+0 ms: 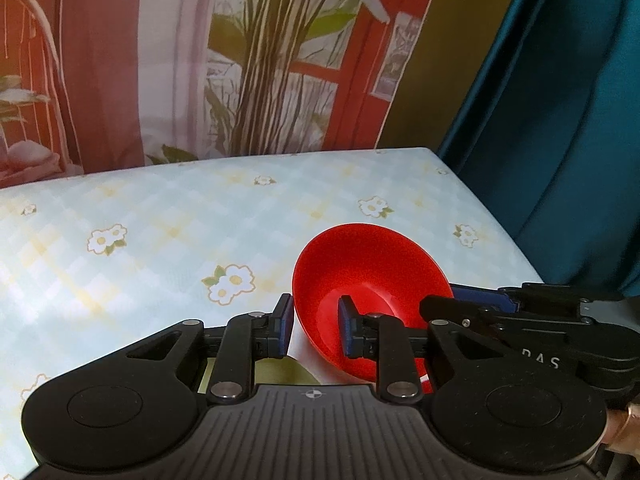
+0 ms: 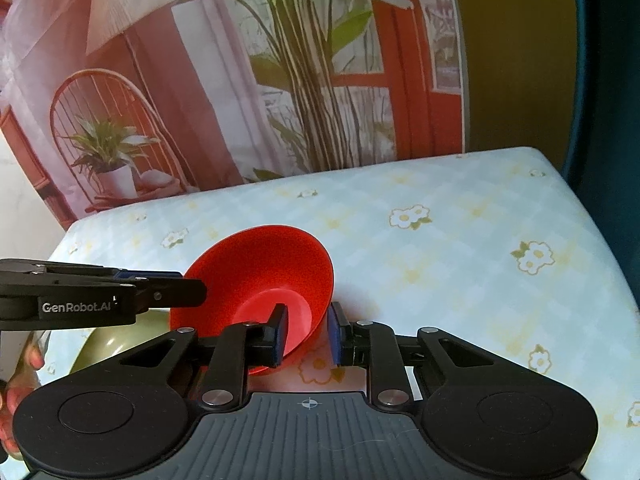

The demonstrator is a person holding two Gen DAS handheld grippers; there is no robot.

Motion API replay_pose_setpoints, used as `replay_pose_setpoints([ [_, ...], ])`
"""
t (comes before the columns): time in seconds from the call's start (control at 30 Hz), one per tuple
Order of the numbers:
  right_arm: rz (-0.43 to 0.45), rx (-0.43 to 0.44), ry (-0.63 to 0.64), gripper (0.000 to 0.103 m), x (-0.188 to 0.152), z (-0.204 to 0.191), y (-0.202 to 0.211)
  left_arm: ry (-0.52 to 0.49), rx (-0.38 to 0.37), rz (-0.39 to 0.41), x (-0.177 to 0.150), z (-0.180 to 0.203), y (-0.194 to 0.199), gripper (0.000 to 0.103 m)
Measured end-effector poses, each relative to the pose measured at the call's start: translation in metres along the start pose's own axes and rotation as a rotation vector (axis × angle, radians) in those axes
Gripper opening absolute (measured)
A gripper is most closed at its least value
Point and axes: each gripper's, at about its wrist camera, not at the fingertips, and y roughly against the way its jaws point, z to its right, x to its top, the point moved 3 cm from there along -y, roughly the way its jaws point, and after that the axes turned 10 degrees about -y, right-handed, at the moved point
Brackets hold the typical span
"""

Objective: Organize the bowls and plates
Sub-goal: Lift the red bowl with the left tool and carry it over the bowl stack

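**Red bowl held from both sides, little sorted as yet**

Red plastic fills the lower middle of both wrist views: one red bowl [image 1: 368,284], tilted so its inside faces the cameras, hangs just above the table. The left gripper [image 1: 316,326] straddles the bowl's near-left wall, one blue pad outside and one inside, though a gap shows by the outer pad, so I cannot tell whether it is really pinching. The right gripper [image 2: 306,334] does the same on the opposite wall, one finger inside, one outside, and it looks closed onto the rim.

Just below the bowl, at the lower left of the right view, an olive-green dish [image 2: 106,346] lies on the cloth, half hidden by the left gripper. I would guess the bowl is about to be set into it or has been lifted from it; which, I cannot say.

Farther off, the flowered tablecloth [image 2: 440,248] runs back to a printed backdrop [image 2: 240,92]. No other plates or bowls show, so the job seems early or midway.
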Motion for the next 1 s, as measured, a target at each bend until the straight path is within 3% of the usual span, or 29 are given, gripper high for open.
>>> replay_pose_setpoints([
  [0.63, 0.064, -0.006, 0.041, 0.021, -0.007, -0.012, 0.06, -0.022, -0.025, 0.057, -0.013, 0.021, 0.05, 0.025],
  [1.0, 0.052, -0.019, 0.053, 0.021, -0.026, -0.011, 0.082, -0.03, -0.048, 0.054, -0.034, 0.034, 0.068, 0.025],
])
